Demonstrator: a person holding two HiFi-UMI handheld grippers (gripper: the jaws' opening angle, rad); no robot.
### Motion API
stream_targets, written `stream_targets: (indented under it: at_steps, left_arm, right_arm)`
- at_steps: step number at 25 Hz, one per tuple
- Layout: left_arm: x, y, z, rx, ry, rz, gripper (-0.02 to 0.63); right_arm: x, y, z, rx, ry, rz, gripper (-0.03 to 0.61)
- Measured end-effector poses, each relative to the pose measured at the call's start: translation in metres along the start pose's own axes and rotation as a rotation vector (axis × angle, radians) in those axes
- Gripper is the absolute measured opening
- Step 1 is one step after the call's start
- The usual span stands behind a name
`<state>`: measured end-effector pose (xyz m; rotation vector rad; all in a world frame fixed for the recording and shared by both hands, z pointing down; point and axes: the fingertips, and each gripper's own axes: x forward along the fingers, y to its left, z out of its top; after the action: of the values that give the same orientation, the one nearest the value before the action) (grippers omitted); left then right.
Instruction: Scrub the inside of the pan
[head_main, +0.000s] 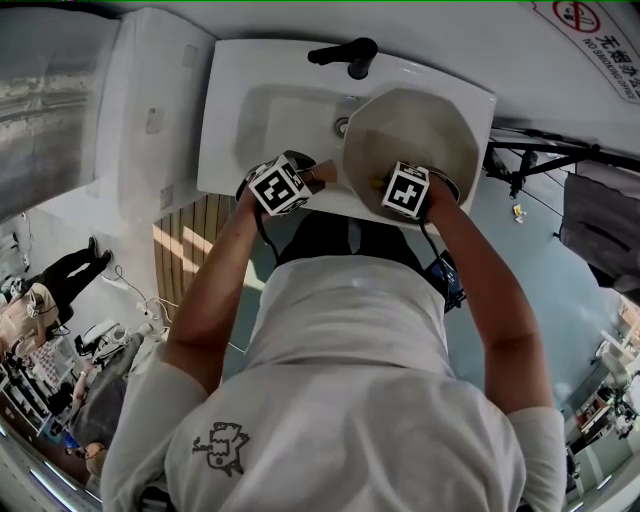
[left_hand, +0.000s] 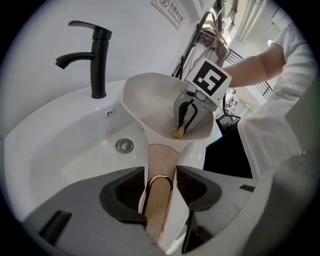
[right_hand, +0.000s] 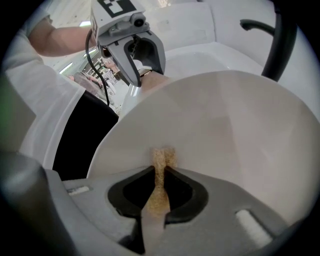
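Note:
A white pan (head_main: 420, 125) is tilted over the sink's right side. Its wooden handle (left_hand: 161, 170) with a copper loop lies between the jaws of my left gripper (left_hand: 159, 174), whose pads press on it from both sides. In the head view the left gripper (head_main: 318, 178) sits at the pan's near-left rim. My right gripper (right_hand: 159, 175) is shut on a tan scrubbing sponge (right_hand: 161, 157), whose tip rests on the pan's inner wall (right_hand: 225, 130) near the lower rim. From the left gripper view the right gripper (left_hand: 186, 120) reaches down into the pan (left_hand: 160, 107) with the sponge (left_hand: 177, 132) at the bottom.
The white sink basin (head_main: 240, 120) has a black faucet (head_main: 345, 55) at the back and a metal drain (left_hand: 125, 145) left of the pan. A wall sign (head_main: 600, 30) hangs at the top right. The person's torso stands close against the sink's front edge.

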<state>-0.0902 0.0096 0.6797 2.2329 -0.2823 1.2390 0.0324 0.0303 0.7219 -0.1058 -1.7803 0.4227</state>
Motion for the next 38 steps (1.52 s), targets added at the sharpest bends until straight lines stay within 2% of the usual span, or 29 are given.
stream_targets:
  at_steps: [6,11,14,17,22,28,35,38]
  left_arm:
    - [-0.008,0.001,0.005,0.003,-0.027,0.042,0.195]
    - [-0.016,-0.008,0.020,-0.016,-0.046,0.087,0.195]
    - [-0.022,-0.017,0.035,-0.041,-0.090,0.125,0.196]
    - [-0.028,-0.031,0.051,-0.068,-0.135,0.155,0.195]
    - [-0.031,-0.054,0.066,-0.095,-0.160,0.210,0.195]
    - [-0.040,-0.085,0.088,-0.166,-0.260,0.295,0.195]
    - [-0.055,-0.121,0.103,-0.273,-0.403,0.393,0.195]
    - [-0.062,-0.133,0.107,-0.278,-0.452,0.431,0.190]
  right_arm:
    - [-0.015,-0.008,0.001,-0.001,-0.017,-0.076,0.057]
    - [-0.051,-0.012,0.009,0.025,-0.110,-0.127,0.057]
    - [-0.075,-0.012,0.008,0.027,-0.161,-0.162,0.057]
    - [-0.104,-0.013,0.009,0.054,-0.263,-0.201,0.057]
    - [-0.145,-0.020,0.011,0.098,-0.454,-0.247,0.057]
    - [-0.184,-0.011,0.007,0.069,-0.595,-0.266,0.056]
    - [-0.204,-0.004,-0.008,0.081,-0.683,-0.268,0.056]
    - [-0.212,0.000,-0.012,0.095,-0.720,-0.273,0.055]
